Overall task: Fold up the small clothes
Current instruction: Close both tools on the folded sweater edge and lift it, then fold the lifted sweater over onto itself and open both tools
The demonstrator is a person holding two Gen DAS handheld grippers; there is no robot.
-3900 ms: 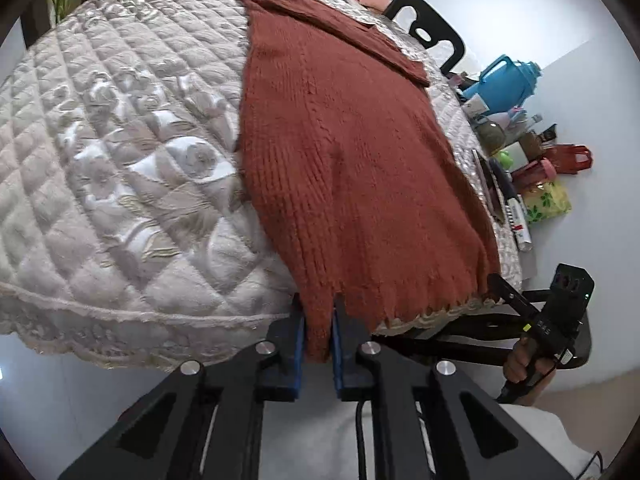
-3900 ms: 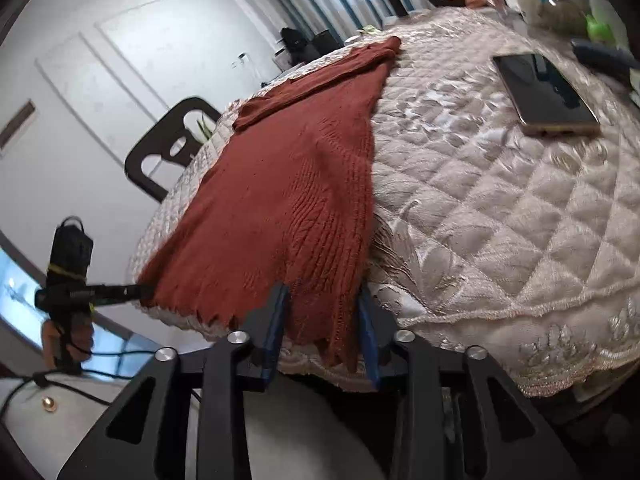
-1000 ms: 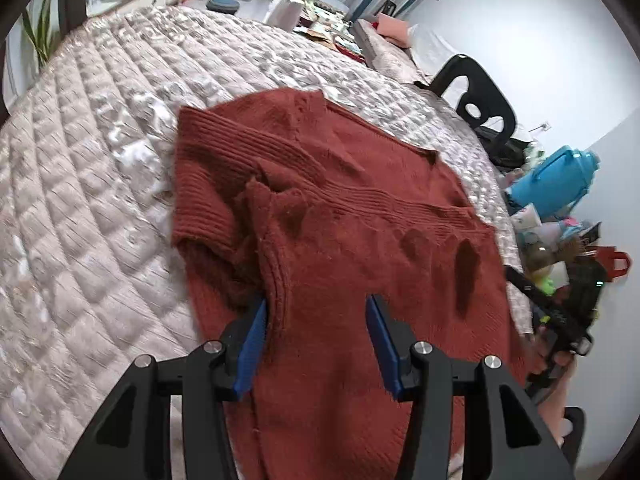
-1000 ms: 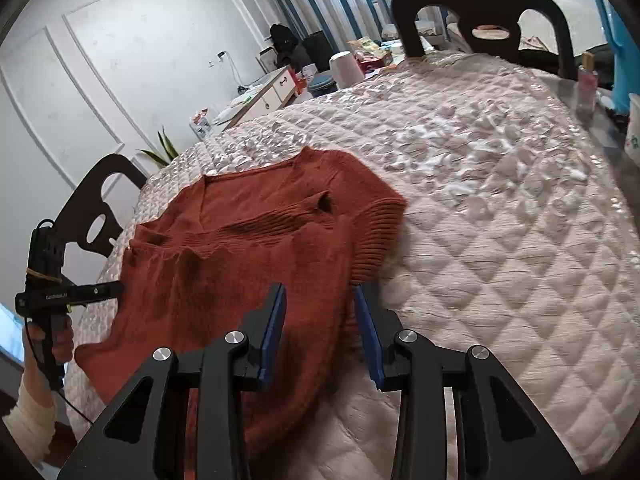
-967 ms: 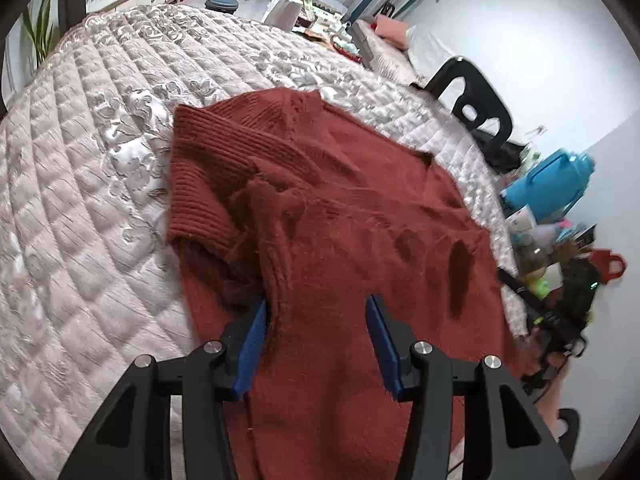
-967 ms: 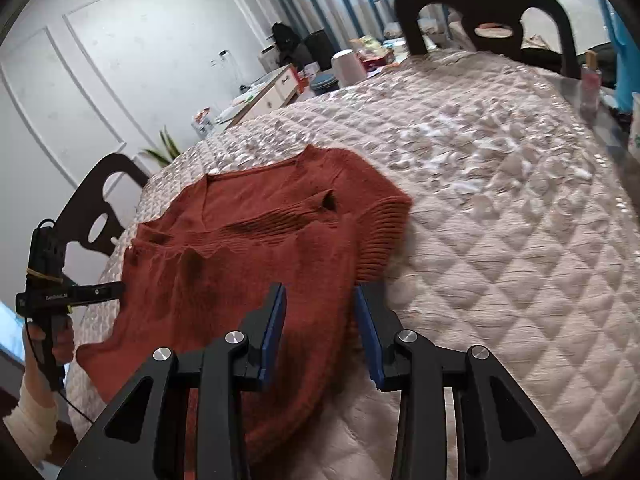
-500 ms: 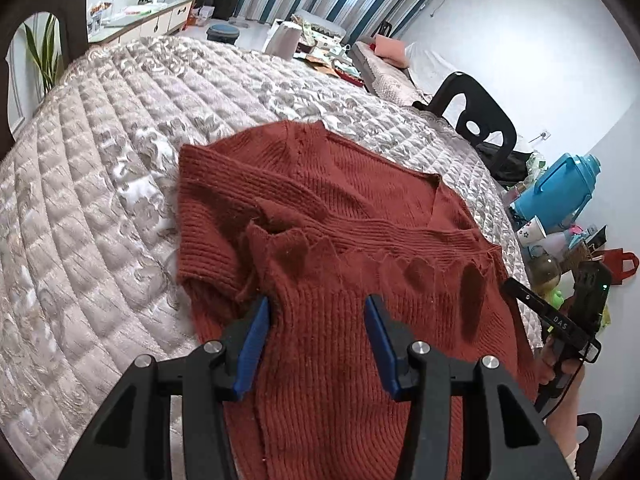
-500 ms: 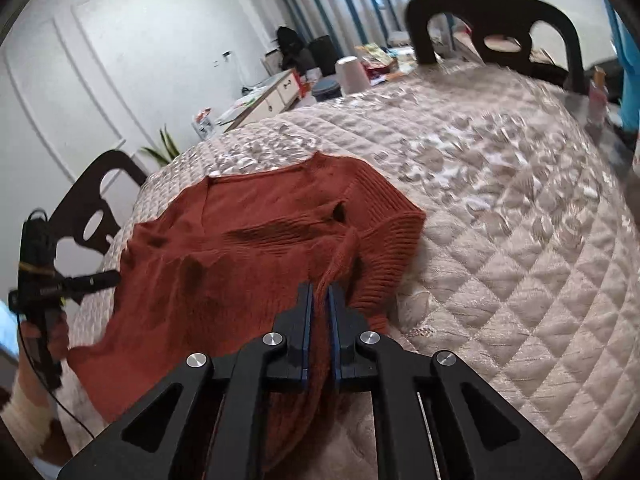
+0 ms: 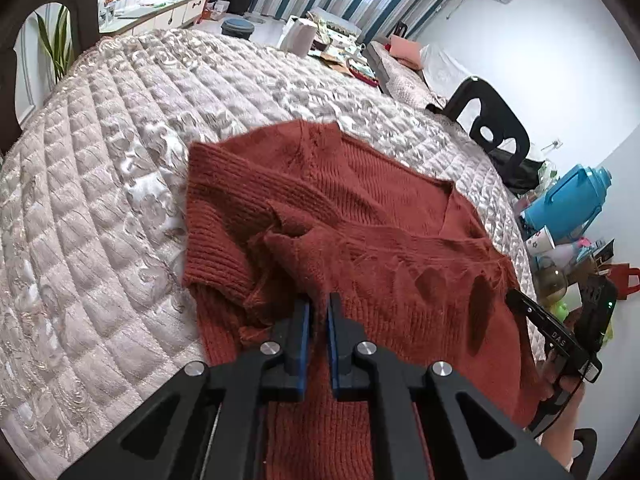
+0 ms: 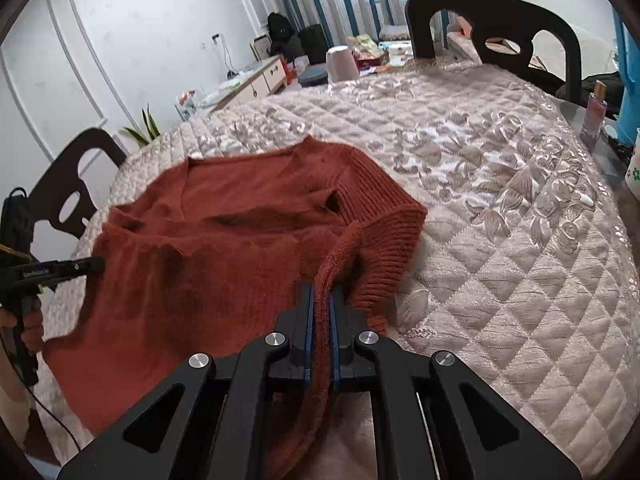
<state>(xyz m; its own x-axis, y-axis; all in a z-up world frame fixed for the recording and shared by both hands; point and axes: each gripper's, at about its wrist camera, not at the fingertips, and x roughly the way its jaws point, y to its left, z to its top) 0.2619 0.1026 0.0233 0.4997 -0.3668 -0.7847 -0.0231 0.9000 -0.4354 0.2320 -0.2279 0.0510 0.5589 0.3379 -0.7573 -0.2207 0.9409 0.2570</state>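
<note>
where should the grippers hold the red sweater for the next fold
At its two side edges, about where they grip now: the left gripper and right gripper are each shut on a raised pinch of the red sweater. It lies flat and doubled over on the quilted cover, so lifted edges offer thin folds; come from the near side.

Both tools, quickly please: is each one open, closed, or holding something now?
Left tool: just closed, gripping the rust sweater.
Right tool: closed, gripping a fold of the same sweater.

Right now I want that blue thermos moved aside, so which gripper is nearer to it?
Right. The right gripper pinches the sweater on the blue thermos's side; the left gripper grips the far edge.
</note>
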